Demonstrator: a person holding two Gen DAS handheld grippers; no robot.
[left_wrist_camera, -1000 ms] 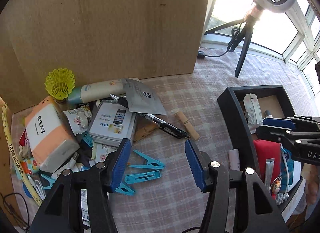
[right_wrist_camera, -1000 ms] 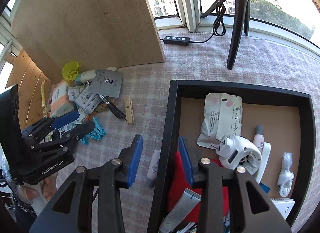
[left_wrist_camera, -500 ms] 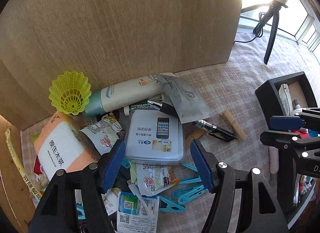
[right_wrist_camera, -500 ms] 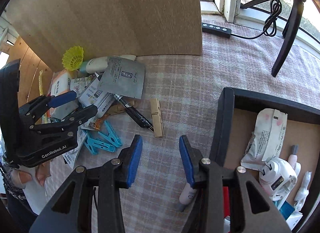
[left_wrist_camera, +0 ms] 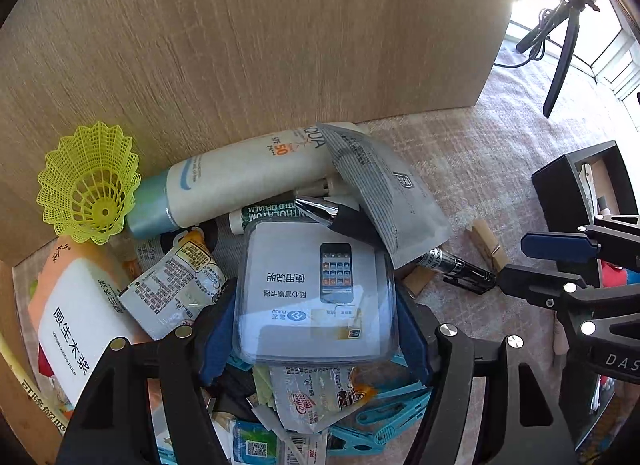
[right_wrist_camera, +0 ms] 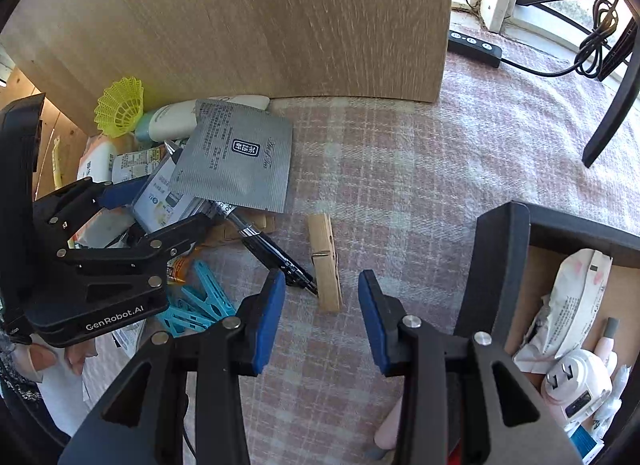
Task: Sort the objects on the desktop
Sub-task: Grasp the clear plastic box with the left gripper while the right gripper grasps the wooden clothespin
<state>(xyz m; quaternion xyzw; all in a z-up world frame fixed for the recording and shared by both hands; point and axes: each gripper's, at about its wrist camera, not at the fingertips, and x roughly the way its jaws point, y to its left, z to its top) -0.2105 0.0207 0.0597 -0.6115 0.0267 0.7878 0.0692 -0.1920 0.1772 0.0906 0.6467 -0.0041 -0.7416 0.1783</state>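
Both grippers have swung away from the black tray (right_wrist_camera: pixel 500 249) toward the heap by the wooden board (left_wrist_camera: pixel 280 45), and both views sit lower and closer than a second ago. Left gripper (left_wrist_camera: pixel 316 335): its jaws have just been opening and now straddle the clear plastic card case (left_wrist_camera: pixel 316 297), one blue pad at each side edge (whether the pads touch it I cannot tell). Right gripper (right_wrist_camera: pixel 322 321): jaws part-open, nothing between them, poised just short of the one wooden clothespin (right_wrist_camera: pixel 326 261) lying on the checked cloth (right_wrist_camera: pixel 420 169).

Counted in the heap: one yellow shuttlecock (left_wrist_camera: pixel 90 185), one sunscreen tube (left_wrist_camera: pixel 240 181), one grey foil sachet (right_wrist_camera: pixel 236 161) lying over one black pen (right_wrist_camera: pixel 276 253), one tissue pack (left_wrist_camera: pixel 76 317), and at least three blue clothespins (right_wrist_camera: pixel 200 305), overlapping beside the left gripper. The tray, at the right, holds a white sachet (right_wrist_camera: pixel 568 297) and one white plug adapter (right_wrist_camera: pixel 576 385) among other small items.
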